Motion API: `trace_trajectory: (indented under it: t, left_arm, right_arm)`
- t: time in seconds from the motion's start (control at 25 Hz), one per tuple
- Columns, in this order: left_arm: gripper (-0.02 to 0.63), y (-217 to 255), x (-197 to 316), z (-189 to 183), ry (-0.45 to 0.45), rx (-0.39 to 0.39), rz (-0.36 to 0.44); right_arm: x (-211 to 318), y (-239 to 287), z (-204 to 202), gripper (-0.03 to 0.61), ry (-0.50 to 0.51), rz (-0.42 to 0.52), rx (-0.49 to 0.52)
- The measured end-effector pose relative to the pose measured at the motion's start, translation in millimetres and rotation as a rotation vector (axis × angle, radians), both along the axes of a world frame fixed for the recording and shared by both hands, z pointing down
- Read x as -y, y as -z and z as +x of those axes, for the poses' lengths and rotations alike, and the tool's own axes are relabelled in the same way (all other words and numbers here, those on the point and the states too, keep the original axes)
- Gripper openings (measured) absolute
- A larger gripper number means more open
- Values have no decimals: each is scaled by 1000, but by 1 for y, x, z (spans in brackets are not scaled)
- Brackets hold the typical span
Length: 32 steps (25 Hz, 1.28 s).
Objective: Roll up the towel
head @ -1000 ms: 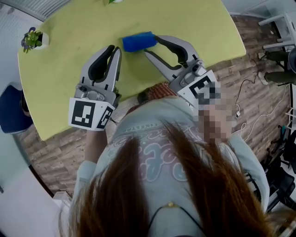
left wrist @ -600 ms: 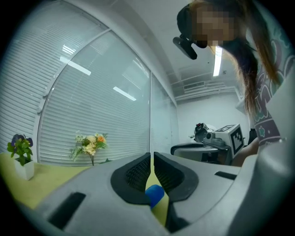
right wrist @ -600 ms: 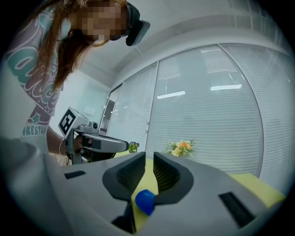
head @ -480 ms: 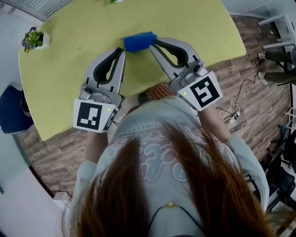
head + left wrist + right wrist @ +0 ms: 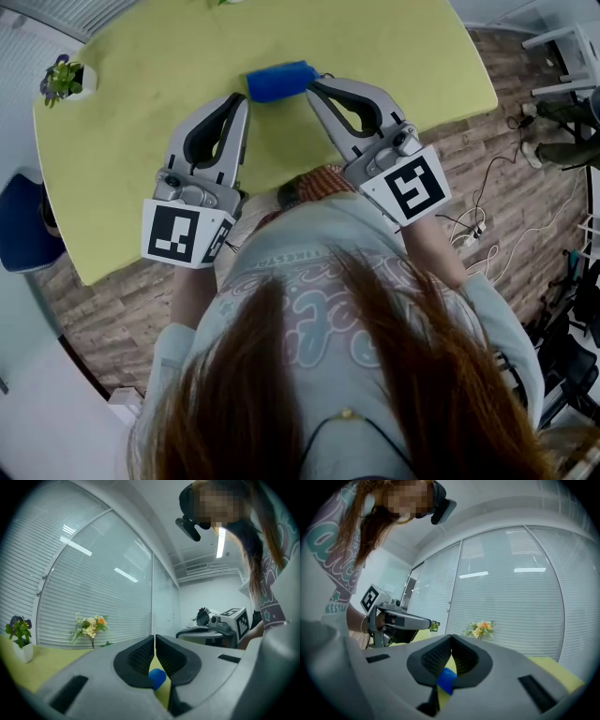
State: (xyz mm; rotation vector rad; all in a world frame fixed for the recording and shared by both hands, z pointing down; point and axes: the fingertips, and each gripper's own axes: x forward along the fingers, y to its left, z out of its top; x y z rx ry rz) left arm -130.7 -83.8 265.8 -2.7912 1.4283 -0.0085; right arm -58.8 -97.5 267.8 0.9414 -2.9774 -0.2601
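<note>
A blue towel (image 5: pixel 278 82), rolled into a short cylinder, lies on the yellow-green table (image 5: pixel 141 141). My left gripper (image 5: pixel 242 101) points at the roll's left end, and its jaws have just been closing and now meet. My right gripper (image 5: pixel 313 87) sits at the roll's right end, its jaws also just closed together. In the left gripper view the pads of the left gripper (image 5: pixel 154 639) touch each other, and the towel (image 5: pixel 157 679) shows low in the gap behind them. The right gripper view shows the same: right gripper (image 5: pixel 451 639) shut, towel (image 5: pixel 447 679) peeking below.
A small potted plant (image 5: pixel 64 80) stands at the table's far left corner. A vase of flowers (image 5: pixel 89 626) stands at the back by the blinds. A blue chair (image 5: pixel 19 225) is left of the table. Cables lie on the wooden floor at the right.
The right gripper's jaws, spread wide at the roll's right end a second ago, have closed. The left jaws closed the last bit too. Neither hand nor the roll shifted.
</note>
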Motion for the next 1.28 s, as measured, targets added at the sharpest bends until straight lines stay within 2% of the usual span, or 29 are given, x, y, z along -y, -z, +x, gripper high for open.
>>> trace_trajectory:
  t: [0.16, 0.4, 0.64, 0.8, 1.28]
  left_arm:
    - [18, 2, 1, -1, 12, 9, 10]
    - [18, 5, 2, 3, 10, 15, 15]
    - [18, 3, 7, 3, 15, 21, 10]
    - [18, 0, 9, 2, 16, 18, 3]
    - [18, -1, 13, 7, 18, 22, 8]
  right_arm:
    - [2, -8, 4, 6, -30, 19, -52]
    - [7, -3, 7, 5, -29, -4, -31]
    - [9, 3, 6, 3, -25, 20, -4]
    - [9, 6, 7, 3, -30, 52, -14]
    - [13, 2, 13, 3, -32, 40, -16]
